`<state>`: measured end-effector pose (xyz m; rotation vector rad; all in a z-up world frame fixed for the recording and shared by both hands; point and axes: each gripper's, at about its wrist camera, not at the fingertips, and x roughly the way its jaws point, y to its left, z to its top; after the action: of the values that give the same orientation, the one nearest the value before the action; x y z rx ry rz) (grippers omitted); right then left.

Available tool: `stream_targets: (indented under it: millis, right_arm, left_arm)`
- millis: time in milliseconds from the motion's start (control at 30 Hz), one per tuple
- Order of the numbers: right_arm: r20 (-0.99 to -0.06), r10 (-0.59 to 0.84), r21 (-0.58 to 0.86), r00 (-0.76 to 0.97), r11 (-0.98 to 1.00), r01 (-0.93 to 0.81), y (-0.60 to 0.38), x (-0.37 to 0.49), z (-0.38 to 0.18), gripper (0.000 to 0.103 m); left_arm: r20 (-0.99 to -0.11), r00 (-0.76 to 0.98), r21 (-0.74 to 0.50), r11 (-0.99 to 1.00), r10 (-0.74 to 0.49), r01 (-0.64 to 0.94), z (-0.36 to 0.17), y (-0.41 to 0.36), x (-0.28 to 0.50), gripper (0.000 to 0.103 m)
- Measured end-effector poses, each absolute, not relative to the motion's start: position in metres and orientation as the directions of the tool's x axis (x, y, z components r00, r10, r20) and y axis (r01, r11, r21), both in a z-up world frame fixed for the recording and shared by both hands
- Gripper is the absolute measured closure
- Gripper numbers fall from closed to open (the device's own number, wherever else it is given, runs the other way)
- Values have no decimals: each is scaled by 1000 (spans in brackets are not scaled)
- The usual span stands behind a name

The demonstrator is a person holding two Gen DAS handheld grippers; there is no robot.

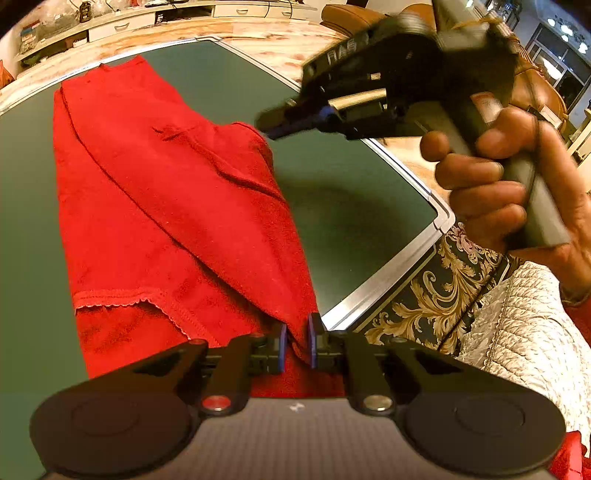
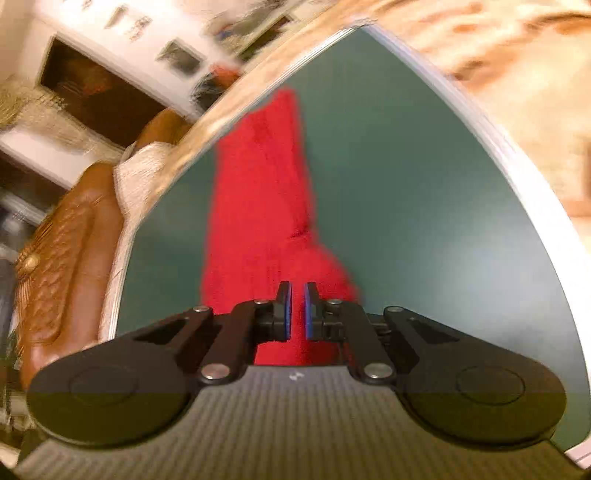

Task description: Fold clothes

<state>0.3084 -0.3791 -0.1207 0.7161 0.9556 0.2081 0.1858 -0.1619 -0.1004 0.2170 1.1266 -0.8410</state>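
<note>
A red garment (image 1: pixel 155 192) lies lengthwise on the green table (image 1: pixel 351 206), with one side folded over itself. My left gripper (image 1: pixel 297 332) is shut on the garment's near right edge, and cloth shows between its blue pads. My right gripper (image 1: pixel 264 125), held by a hand (image 1: pixel 487 184), reaches in from the right to a raised fold at the garment's right side. In the blurred right wrist view the right gripper (image 2: pixel 297 295) has its pads nearly together, with the red garment (image 2: pixel 258 192) bunched up between them.
The table's metal rim (image 1: pixel 388 280) runs close on the right, with black-and-gold patterned fabric (image 1: pixel 424 306) and a white quilted cloth (image 1: pixel 524 332) beyond it. A brown leather chair (image 2: pixel 62 258) stands off the far side. White cabinets (image 1: pixel 122 26) line the back wall.
</note>
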Motion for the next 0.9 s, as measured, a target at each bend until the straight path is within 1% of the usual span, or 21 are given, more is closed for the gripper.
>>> stream_targets:
  millis: [33,100,133,167,200,267,300,433,600,633,733,800,900]
  right_arm:
    - [-674,485,634,557,767,99,-368,310,-117,92]
    - [-712,485,594,507,802,67,-350,316,-119,92]
    - [-746,453,556,488,827,83,-344,320,-124,92]
    - [-771,422,528,476,842,109,-343,326,-131,95]
    - [-774,412,526,480,841,126,-345,331,-135,101]
    - [-777,394,524,490,837,156,-349,341,-143,101]
    - [-782,370,501,501,852,153,-349,346,-143,103]
    - [-778,359,495,515,856,151,-353,369,-145,103]
    - [-790,282,428,544,889,160,-350,388,-142,103]
    - [-778,297,446,554,882,153,-354,386,-138,102]
    - [-750,343,449,566,892,54,-351,371,-123,98]
    - [-755,387,446,530,895,-18,-338,370,-122,98]
    - [-801,338,353,495,933,-65,-317,375,-130,99]
  left_arm:
    - [-860,168,-248,682,-482,688,-100,-163,186,90]
    - [-860,167,-249,682,-483,688,-101,-163,186,90]
    - [-860,166,-249,681,-483,688,-101,-162,186,90]
    - [-860,166,-249,681,-482,689,-101,-162,185,90]
    - [-860,168,-246,680,-481,691,-100,-163,185,90]
    - [-862,171,-237,677,-478,697,-99,-163,183,90]
    - [-862,172,-234,676,-477,699,-99,-163,182,90]
    - [-861,170,-238,675,-479,698,-98,-160,181,90]
    - [-861,168,-242,676,-480,696,-101,-160,184,90]
    - [-861,167,-244,677,-481,695,-101,-159,183,90]
    - [-859,165,-249,677,-485,692,-106,-162,192,90]
    - [-858,163,-254,679,-487,689,-108,-164,197,90]
    - [-859,164,-252,679,-486,690,-106,-168,200,90]
